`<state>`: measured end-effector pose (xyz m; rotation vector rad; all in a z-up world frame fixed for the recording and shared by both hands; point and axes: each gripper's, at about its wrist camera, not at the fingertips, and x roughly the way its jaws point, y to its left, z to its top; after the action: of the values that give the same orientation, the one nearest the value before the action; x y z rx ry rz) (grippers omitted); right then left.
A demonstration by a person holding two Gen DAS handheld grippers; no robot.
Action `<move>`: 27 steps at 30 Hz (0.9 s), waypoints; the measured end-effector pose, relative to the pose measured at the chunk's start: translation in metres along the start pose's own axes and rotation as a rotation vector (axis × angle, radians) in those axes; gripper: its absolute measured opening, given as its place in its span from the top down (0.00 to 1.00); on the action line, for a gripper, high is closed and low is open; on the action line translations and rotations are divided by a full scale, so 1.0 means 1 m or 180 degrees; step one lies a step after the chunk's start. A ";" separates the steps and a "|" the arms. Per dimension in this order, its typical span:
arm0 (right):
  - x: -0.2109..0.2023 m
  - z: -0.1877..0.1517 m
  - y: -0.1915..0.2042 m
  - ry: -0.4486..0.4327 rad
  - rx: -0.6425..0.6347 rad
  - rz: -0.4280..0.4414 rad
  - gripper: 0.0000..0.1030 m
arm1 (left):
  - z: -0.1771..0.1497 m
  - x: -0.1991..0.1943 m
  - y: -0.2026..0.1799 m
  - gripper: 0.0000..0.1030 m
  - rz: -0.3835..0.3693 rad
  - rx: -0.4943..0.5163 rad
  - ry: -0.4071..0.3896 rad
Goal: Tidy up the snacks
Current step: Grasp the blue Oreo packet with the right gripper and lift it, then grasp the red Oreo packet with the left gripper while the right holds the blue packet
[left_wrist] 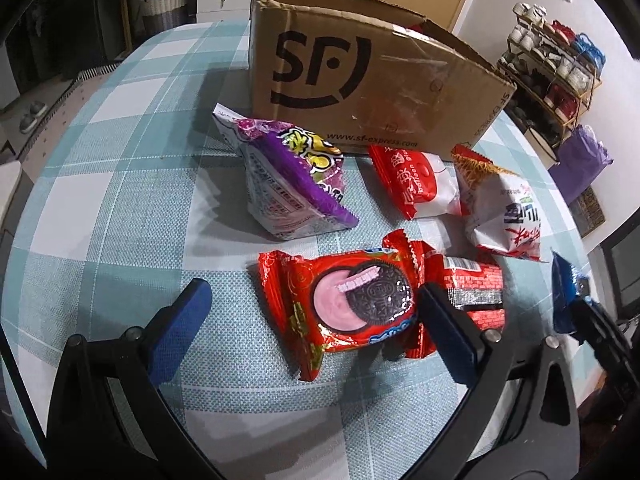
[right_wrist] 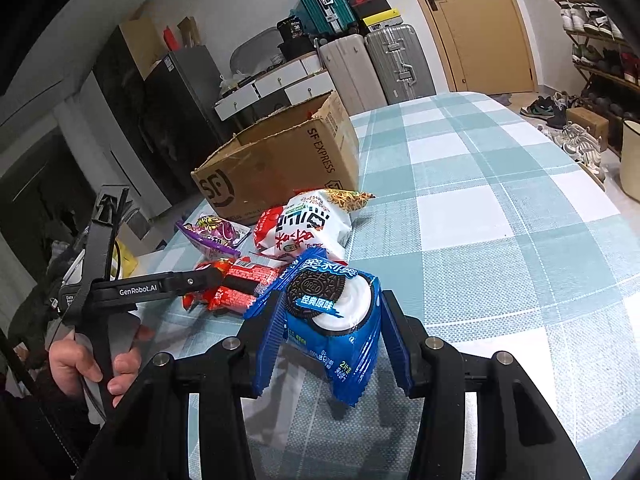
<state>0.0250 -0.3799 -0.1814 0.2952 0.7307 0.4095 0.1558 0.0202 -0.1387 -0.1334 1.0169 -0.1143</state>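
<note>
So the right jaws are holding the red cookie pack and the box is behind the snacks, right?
Not quite. In the right wrist view, the right gripper holds the blue cookie pack. The red cookie pack lies on the table. The box is indeed behind the snacks.

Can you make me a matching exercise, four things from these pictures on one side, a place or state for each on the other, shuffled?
Things:
1. blue Oreo packet
2. red Oreo packet
3. purple snack bag
4. cardboard box

Places or states:
A. top open, at the back
B. clamped in the right claw
C. left of the red and white packet
D. between the open left claw's fingers

Pairs: 1-B, 2-D, 3-C, 4-A
</note>
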 end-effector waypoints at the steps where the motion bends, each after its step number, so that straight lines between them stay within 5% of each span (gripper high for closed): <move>1: 0.000 0.000 0.000 -0.0003 0.0005 0.0000 0.54 | -0.001 -0.001 -0.001 0.05 -0.0006 0.0012 -0.0013; 4: -0.002 -0.001 -0.002 -0.0009 0.0019 -0.0001 0.54 | -0.001 -0.002 -0.005 0.16 -0.0033 0.0074 -0.0045; 6: -0.002 -0.001 -0.002 -0.0014 0.0026 -0.0004 0.54 | -0.003 -0.005 -0.009 0.40 -0.0036 0.0150 -0.0073; 8: -0.003 -0.001 -0.003 -0.0018 0.0034 0.0001 0.54 | -0.006 -0.006 -0.017 0.51 0.0021 0.0293 -0.0107; 27: -0.020 0.004 0.000 -0.0157 0.0038 0.0020 0.54 | -0.006 -0.036 -0.014 0.54 0.0008 0.0438 -0.0301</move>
<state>0.0150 -0.3895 -0.1669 0.3179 0.6843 0.4026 0.1312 0.0116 -0.1094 -0.0118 0.9117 -0.1737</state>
